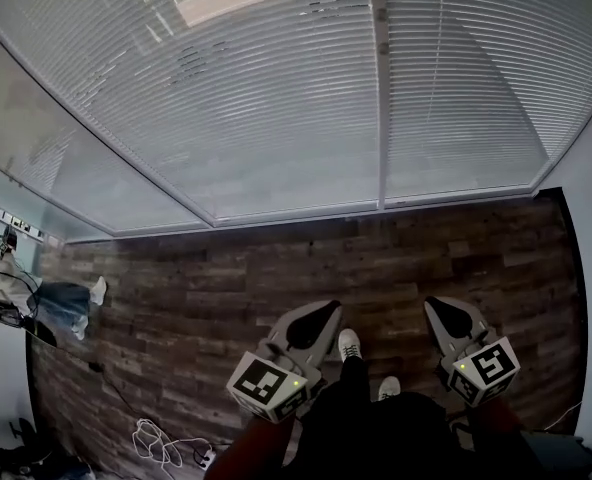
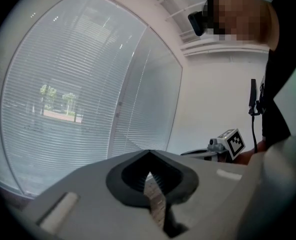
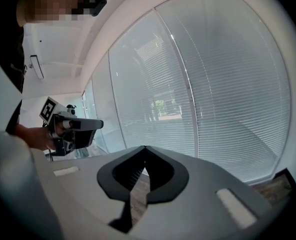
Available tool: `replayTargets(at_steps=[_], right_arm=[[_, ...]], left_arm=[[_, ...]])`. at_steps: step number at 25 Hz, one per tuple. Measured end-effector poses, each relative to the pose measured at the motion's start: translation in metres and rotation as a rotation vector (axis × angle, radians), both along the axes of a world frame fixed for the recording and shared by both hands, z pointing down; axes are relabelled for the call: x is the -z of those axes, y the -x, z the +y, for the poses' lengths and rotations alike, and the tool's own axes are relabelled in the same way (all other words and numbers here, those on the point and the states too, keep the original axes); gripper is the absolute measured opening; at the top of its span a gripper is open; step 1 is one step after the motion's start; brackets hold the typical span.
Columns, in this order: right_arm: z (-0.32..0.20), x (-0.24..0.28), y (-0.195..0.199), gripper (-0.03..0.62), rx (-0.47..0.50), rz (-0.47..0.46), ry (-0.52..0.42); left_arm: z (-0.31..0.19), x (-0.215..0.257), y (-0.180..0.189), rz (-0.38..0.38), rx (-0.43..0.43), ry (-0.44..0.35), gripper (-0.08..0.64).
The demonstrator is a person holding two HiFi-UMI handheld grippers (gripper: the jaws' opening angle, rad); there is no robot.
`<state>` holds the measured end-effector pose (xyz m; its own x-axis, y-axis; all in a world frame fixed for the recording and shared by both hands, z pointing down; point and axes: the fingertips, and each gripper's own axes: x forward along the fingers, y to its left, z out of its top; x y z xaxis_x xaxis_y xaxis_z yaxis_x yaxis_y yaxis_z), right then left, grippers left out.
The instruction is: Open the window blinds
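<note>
White slatted window blinds (image 1: pixel 276 98) hang down over a wide glass wall, split by a vertical frame bar (image 1: pixel 381 88). The slats are mostly turned flat; trees and a pavement show through them faintly (image 2: pixel 58 104). My left gripper (image 1: pixel 321 313) and right gripper (image 1: pixel 444 308) are held low in front of my body, over the floor and well short of the blinds. Both are shut with nothing in them: their tips meet (image 2: pixel 149 156) (image 3: pixel 144 151). The blinds (image 3: pixel 213 94) fill the right gripper view, and the left gripper (image 3: pixel 70 129) shows there at the left.
Dark wood plank floor (image 1: pixel 226 278) runs up to the window's foot. My shoes (image 1: pixel 349 344) stand between the grippers. White cables (image 1: pixel 161 443) lie at the lower left. Someone's legs in jeans (image 1: pixel 61 303) are at the far left. A pale wall (image 1: pixel 591 228) closes the right side.
</note>
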<state>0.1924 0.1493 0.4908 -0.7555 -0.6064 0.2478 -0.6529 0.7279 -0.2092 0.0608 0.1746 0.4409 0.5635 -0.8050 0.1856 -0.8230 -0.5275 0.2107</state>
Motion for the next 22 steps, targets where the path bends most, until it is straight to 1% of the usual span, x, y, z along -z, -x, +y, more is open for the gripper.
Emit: replayTargets(at_steps=[4,7,10,13,17,19,22], right_arm=[[-0.024,0.018,0.026,0.026,-0.008,-0.007,-0.031],[-0.039,0.027,0.044,0.026,-0.019,0.010,-0.050],[-0.059,0.032,0.061,0.026,-0.019,0.007,-0.059],[-0.066,0.034,0.079,0.026,-0.020,0.000,-0.072],[-0.078,0.039,0.099,0.026,-0.027,0.022,-0.109],[-0.080,0.044,0.107,0.026,-0.035,0.028,-0.121],[-0.080,0.044,0.120,0.026,-0.032,0.034,-0.129]], left_arm=[[-0.024,0.012,0.026,-0.008,-0.013,-0.032,0.000],[-0.043,0.026,0.047,-0.018,-0.005,-0.056,0.000],[-0.064,0.027,0.062,-0.018,-0.023,-0.076,0.000],[-0.073,0.029,0.077,-0.012,-0.033,-0.105,0.000],[-0.083,0.025,0.098,-0.014,-0.038,-0.099,0.000],[-0.085,0.026,0.107,-0.016,-0.051,-0.112,0.000],[-0.088,0.021,0.119,0.003,-0.049,-0.104,0.000]])
